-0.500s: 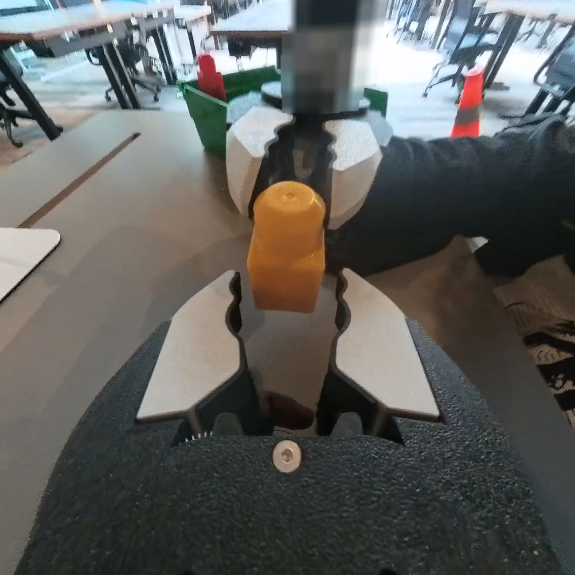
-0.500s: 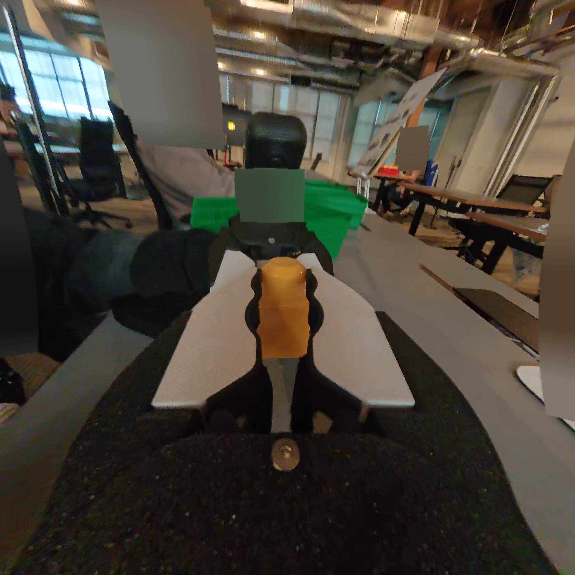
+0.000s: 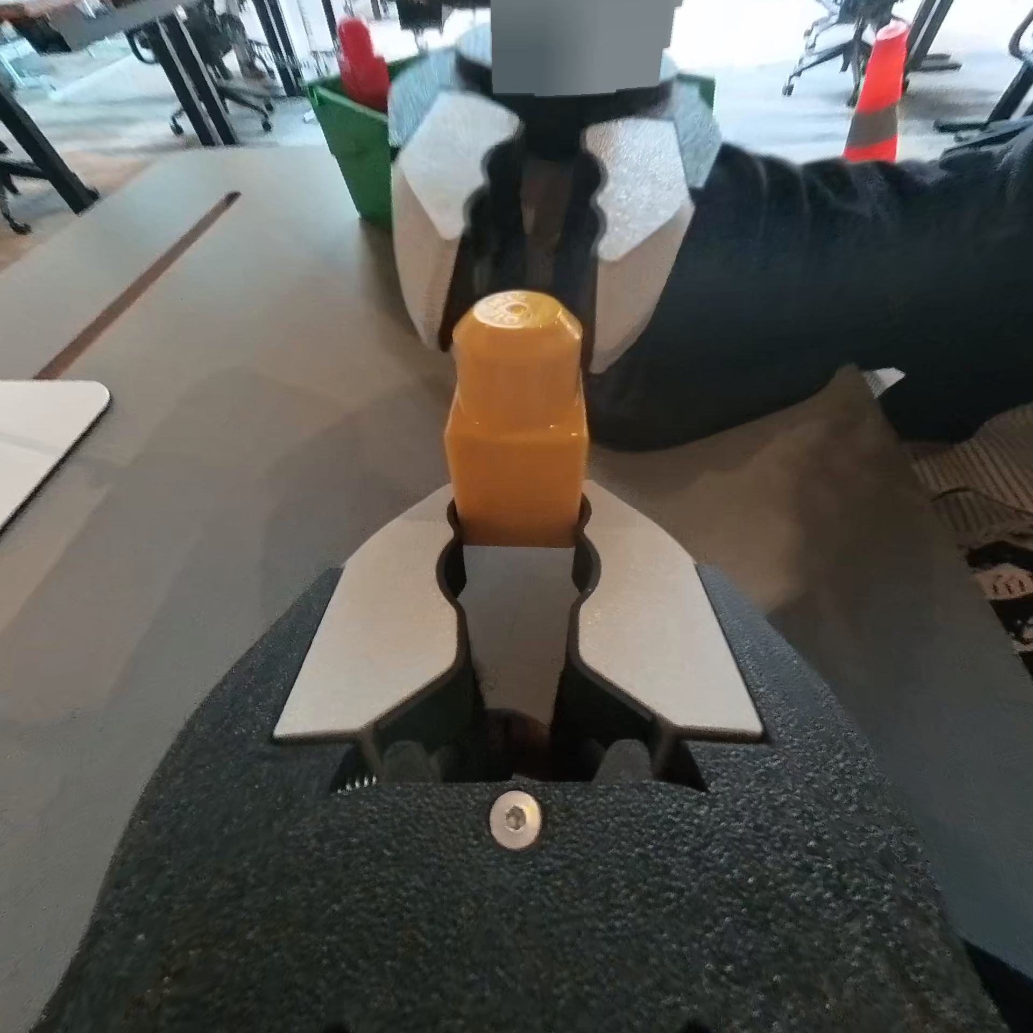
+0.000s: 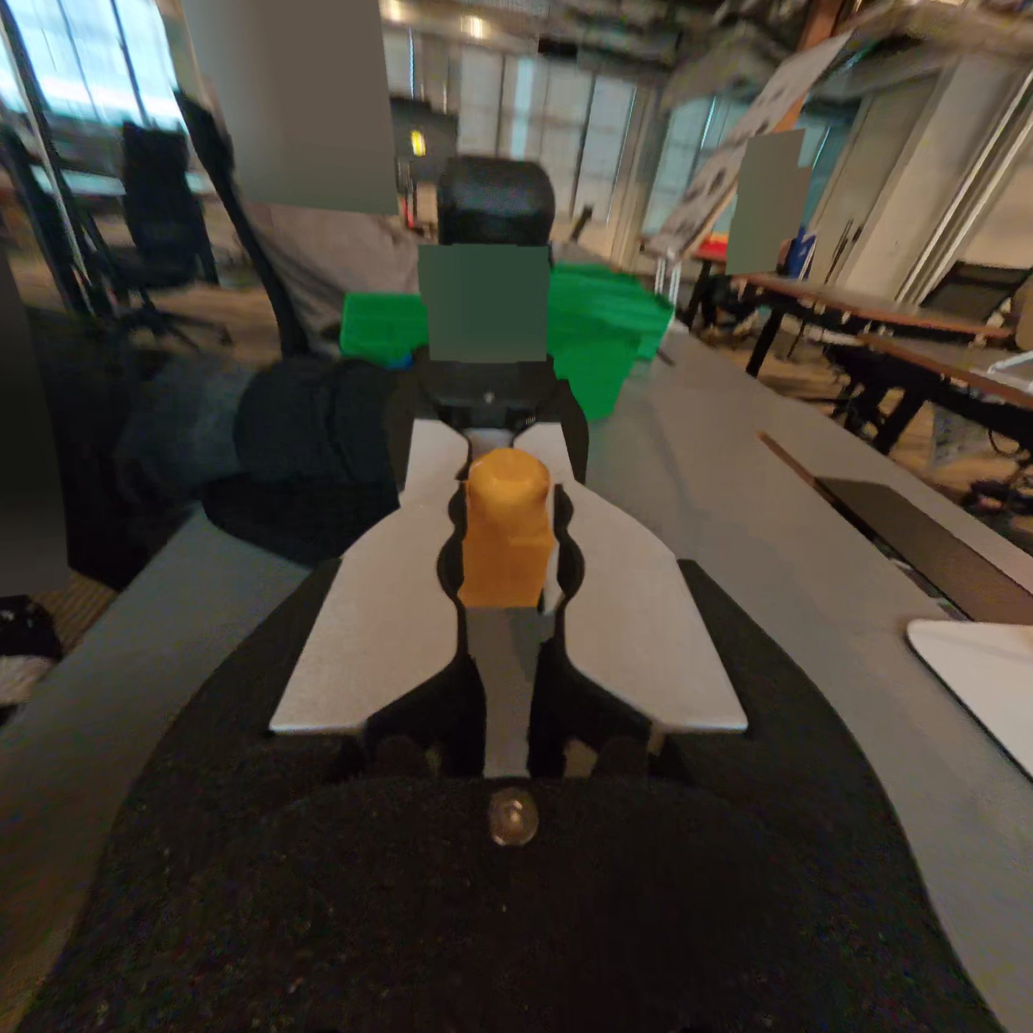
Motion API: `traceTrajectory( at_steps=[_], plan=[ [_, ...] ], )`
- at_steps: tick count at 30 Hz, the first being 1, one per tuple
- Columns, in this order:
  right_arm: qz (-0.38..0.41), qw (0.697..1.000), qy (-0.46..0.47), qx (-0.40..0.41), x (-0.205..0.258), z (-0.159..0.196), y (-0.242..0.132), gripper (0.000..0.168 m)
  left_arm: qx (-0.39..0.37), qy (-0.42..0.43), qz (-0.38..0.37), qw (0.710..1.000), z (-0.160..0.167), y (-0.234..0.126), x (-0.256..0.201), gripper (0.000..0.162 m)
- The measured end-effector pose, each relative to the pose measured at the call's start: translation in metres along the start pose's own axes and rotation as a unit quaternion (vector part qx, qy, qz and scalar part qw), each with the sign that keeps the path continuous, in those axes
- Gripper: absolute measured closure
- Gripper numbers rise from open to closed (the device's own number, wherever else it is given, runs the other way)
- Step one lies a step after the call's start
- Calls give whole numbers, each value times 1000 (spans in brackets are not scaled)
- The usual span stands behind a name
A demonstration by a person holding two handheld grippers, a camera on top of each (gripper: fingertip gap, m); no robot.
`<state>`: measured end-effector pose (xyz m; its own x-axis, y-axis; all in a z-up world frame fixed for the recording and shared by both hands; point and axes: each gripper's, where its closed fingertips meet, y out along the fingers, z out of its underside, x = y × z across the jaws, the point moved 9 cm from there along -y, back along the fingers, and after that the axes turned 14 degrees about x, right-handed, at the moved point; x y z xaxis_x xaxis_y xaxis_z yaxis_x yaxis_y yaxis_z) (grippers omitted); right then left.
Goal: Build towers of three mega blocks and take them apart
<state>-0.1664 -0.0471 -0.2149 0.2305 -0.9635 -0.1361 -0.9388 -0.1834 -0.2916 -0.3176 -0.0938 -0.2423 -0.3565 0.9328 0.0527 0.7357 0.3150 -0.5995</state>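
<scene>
Orange mega block sat upright, stud up, between both claws over the grey table. At the far side we saw a green bin w/ a red block poking out. We had the right gripper pinching the orange block along its sides. Opposite, the left gripper pressed its tips on the block's base. We couldn't tell if the base touched the table.
</scene>
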Motion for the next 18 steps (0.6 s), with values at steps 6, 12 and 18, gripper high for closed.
traceTrajectory(
  at_steps=[6,12,18],
  plan=[
    [21,987,-51,154,5,6,6,124,48,-4,18,999,8,8,0,127],
    [3,985,-51,167,9,6,11,134,61,2,29,998,10,14,-2,127],
    [8,979,-56,197,8,11,9,135,63,-13,4,998,15,0,5,97]
  ],
)
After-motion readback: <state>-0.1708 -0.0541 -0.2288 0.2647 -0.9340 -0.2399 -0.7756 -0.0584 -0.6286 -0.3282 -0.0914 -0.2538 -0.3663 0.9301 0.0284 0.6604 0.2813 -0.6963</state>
